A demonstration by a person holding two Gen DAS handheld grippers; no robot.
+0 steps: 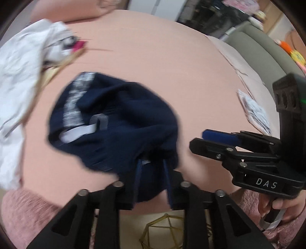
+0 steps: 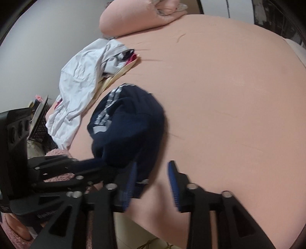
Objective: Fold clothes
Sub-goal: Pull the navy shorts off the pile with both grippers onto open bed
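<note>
On pink bed (image 2: 220, 80): navy garment (image 2: 130, 122) crumpled, white-striped.

Both cameras ride their grippers and look steeply down along the fingers, close over the pink bed (image 1: 153, 47). Each sees the navy garment (image 1: 118, 118) just beyond its fingertips (and the other gripper off to one side).

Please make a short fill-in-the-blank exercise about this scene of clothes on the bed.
1. The crumpled garment nearest both tongs is dark ____.
2. The bed sheet is ____.
3. The pale grey garment lies ____ the pillow and the dark garment.

Missing words: blue; pink; between
</note>
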